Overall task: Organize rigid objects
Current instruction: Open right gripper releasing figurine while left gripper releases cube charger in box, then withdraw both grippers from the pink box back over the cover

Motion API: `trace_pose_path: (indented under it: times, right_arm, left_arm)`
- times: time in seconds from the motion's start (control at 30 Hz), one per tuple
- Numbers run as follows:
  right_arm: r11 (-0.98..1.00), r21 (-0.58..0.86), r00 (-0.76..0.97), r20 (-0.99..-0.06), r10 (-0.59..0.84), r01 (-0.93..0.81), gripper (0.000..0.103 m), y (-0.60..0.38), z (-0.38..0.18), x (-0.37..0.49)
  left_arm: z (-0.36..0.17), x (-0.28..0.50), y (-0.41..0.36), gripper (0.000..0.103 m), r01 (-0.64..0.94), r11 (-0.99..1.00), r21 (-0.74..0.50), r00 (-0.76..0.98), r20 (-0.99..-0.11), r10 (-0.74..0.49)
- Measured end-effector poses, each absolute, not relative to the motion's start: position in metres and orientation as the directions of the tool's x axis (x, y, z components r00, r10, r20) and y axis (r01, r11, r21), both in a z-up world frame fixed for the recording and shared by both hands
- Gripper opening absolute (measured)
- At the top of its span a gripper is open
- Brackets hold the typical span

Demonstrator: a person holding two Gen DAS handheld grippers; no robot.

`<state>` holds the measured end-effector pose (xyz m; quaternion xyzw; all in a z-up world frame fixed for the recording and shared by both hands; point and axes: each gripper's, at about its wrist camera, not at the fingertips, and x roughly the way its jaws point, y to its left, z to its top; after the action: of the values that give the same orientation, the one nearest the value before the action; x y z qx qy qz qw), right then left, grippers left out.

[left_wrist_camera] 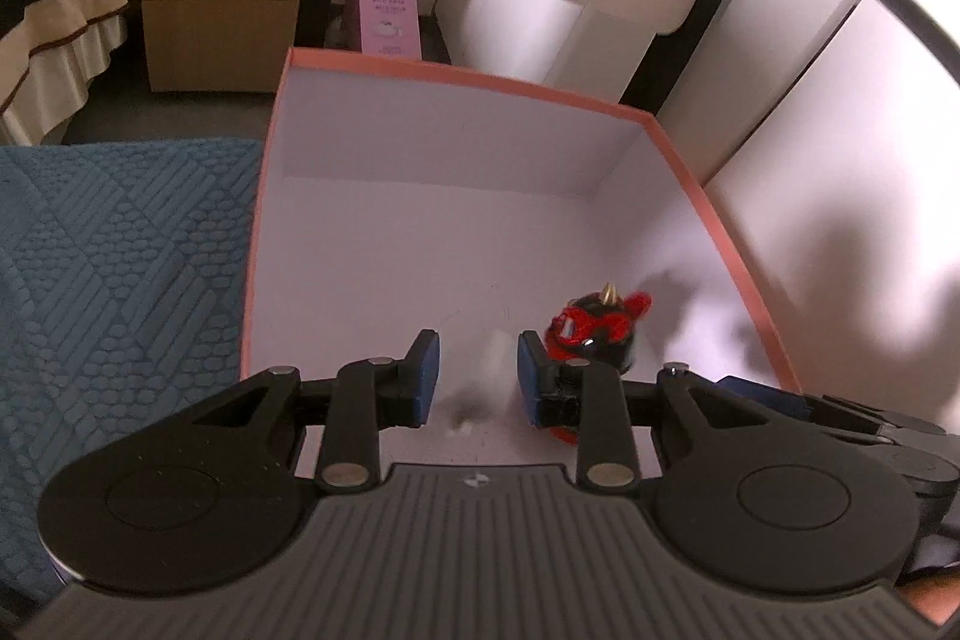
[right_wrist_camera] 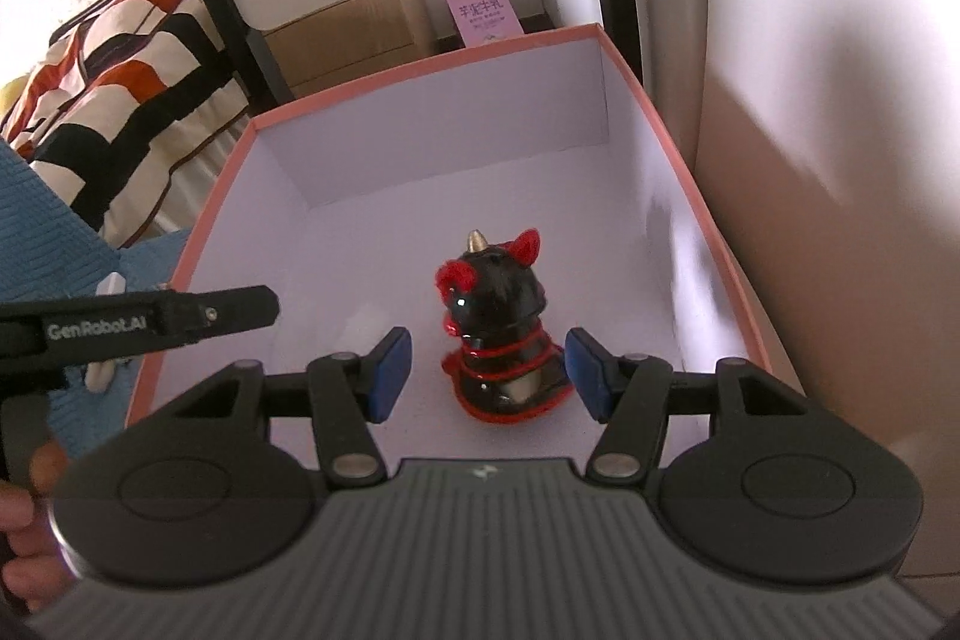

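Left wrist view: left gripper (left_wrist_camera: 478, 376) hangs low inside the white-lined, pink-rimmed cardboard box (left_wrist_camera: 708, 208), pads (left_wrist_camera: 427, 376) a small way apart w/ nothing clamped. A pale blurred bit shows in the gap; can't tell what it is. The glossy black figurine w/ red yarn ears and wrap (left_wrist_camera: 591, 337) stands on the box floor just right of the right pad, not btwn the jaws. Teal quilted bedspread (left_wrist_camera: 120, 280) lies left of the box; a pink carton (left_wrist_camera: 387, 6) stands behind it.

Right wrist view: right gripper (right_wrist_camera: 489, 370) has its jaws apart, one pad (right_wrist_camera: 390, 370) each side of the figurine (right_wrist_camera: 498, 334), clear gaps both sides, so no grip. The figurine sits near the box's (right_wrist_camera: 678, 172) front, right of centre, upright. Left gripper's finger (right_wrist_camera: 198, 319) reaches in from the left.

My read of the step: either setting the figurine down or abt to take it. If taking, close evenly on the wrapped body low down, not the ears or the gold horn, since the glaze looks slippery. If leaving it, lift straight out so neither pad tips it.

Long axis runs vertical, base to horn. Head points away from the camera, slightly left, toward the far wall.
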<state>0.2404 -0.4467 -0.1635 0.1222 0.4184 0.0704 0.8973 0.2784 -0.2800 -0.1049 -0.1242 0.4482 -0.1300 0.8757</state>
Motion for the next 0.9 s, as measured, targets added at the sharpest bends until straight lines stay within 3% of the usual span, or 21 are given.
trace_pose_path:
  times: [0.53,0.63,0.9]
  right_arm:
    - [0.942,0.309,0.812,-0.513,0.279,-0.129,0.061,-0.407,-0.058,0.191]
    - [0.935,0.316,0.815,-0.492,0.308,-0.162,0.061,-0.393,-0.049,0.178]
    - [0.923,0.304,0.811,-0.461,0.359,-0.236,0.061,-0.352,-0.038,0.157]
  left_arm:
    - [0.008,0.203,-0.217,0.034,0.149,0.944,-0.295,0.769,-0.565,-0.298]
    - [0.026,0.182,-0.203,0.034,0.137,0.96,-0.246,0.804,-0.538,-0.253]
    - [0.044,0.141,-0.154,0.034,0.097,0.962,-0.255,0.847,-0.486,-0.215]
